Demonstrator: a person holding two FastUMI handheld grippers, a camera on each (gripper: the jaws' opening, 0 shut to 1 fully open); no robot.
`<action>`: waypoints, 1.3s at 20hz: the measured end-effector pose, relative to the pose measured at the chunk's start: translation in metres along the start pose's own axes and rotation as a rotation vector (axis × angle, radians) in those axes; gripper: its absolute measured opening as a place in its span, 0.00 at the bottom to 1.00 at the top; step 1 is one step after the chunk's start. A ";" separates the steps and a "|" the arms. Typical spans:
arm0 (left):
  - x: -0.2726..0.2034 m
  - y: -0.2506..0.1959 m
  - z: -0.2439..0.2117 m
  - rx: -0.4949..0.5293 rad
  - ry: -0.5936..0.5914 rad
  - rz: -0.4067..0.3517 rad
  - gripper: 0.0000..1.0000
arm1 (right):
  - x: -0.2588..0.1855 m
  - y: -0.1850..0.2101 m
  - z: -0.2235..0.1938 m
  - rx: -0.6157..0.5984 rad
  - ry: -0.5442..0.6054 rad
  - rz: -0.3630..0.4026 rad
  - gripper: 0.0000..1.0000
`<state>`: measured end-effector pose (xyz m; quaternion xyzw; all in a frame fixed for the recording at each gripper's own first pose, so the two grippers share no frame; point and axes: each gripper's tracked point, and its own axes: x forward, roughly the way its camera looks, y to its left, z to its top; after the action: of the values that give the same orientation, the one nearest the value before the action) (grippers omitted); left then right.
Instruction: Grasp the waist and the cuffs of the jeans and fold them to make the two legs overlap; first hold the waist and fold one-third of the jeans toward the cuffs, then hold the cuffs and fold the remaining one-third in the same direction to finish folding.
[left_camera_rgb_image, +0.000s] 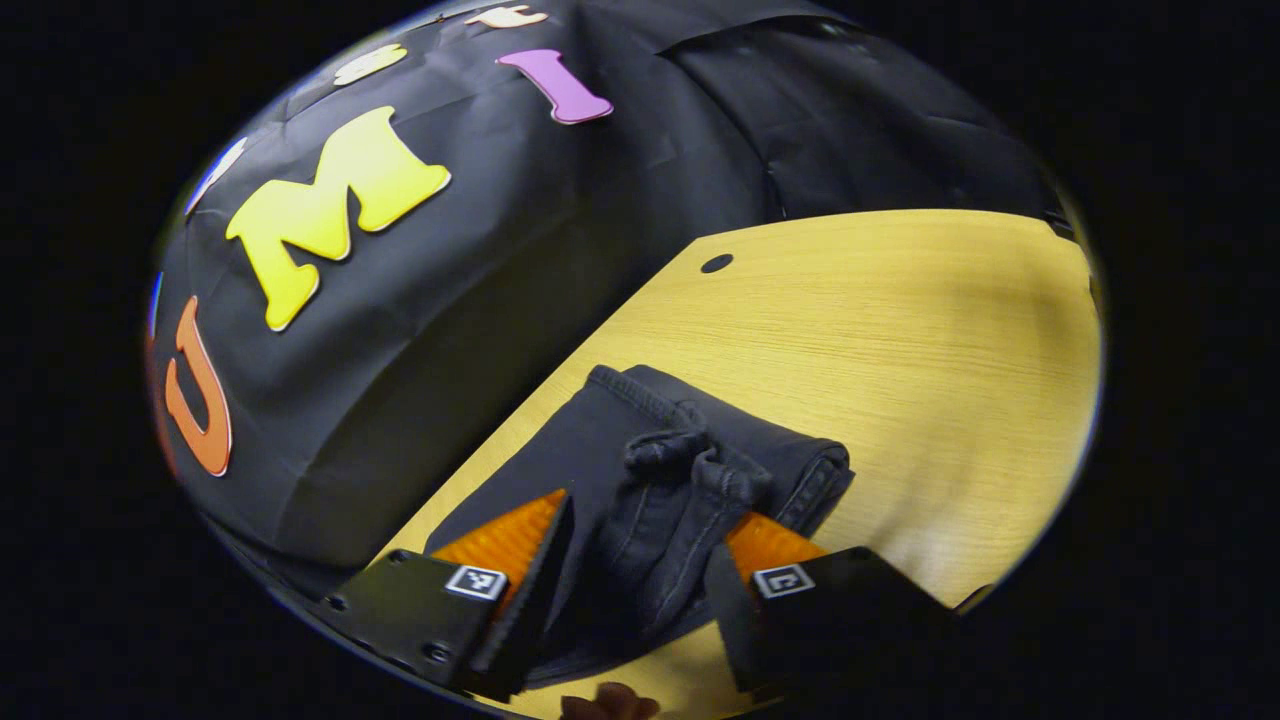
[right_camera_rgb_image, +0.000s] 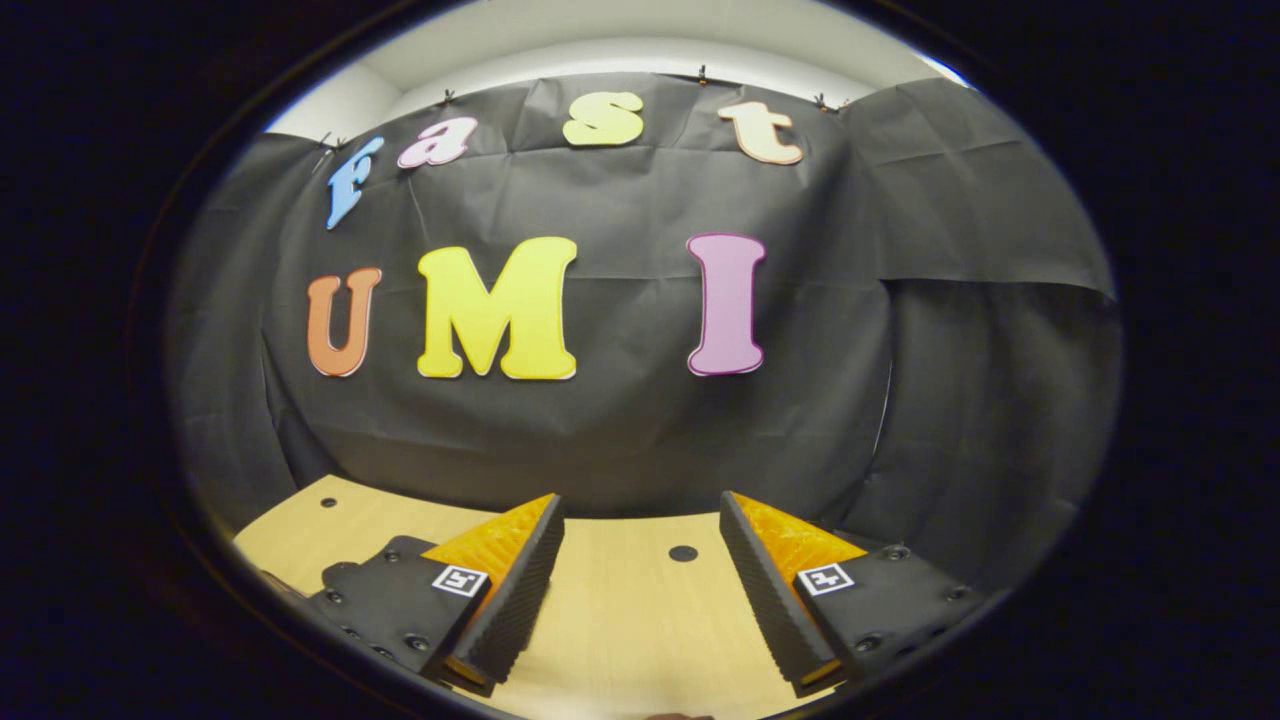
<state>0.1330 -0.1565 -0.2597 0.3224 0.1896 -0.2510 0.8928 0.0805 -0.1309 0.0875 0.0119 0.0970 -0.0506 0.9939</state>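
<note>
Dark jeans (left_camera_rgb_image: 610, 420) lie folded into a compact bundle on the wooden table (left_camera_rgb_image: 900, 330), near its edge by the black cloth wall. A rumpled hump of denim rises from the bundle's near end. My left gripper (left_camera_rgb_image: 640, 530) is open, one finger on each side of that hump, and the fabric lies loose between them. In the right gripper view, my right gripper (right_camera_rgb_image: 640, 500) hangs open above the bare table (right_camera_rgb_image: 630, 610) with nothing between its fingers, facing the back wall.
The table has small round holes (left_camera_rgb_image: 716, 263) (right_camera_rgb_image: 683, 553) near its far edge. Black cloth walls close the booth behind and to the side. Bare wood stretches beyond the jeans. A bit of a hand (left_camera_rgb_image: 610, 702) shows below the left gripper.
</note>
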 end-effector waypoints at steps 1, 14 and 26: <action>-0.006 -0.002 0.004 -0.036 -0.009 -0.011 0.82 | 0.000 0.003 0.000 0.005 -0.003 0.006 0.96; -0.159 0.081 0.063 -0.492 -0.214 0.133 0.98 | 0.007 0.035 0.007 0.022 -0.073 0.142 0.95; -0.284 0.221 0.086 -0.693 -0.407 0.440 0.99 | 0.002 0.063 0.003 0.018 -0.072 0.223 0.94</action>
<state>0.0465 0.0263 0.0504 -0.0186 0.0103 -0.0355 0.9991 0.0899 -0.0689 0.0914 0.0299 0.0590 0.0592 0.9961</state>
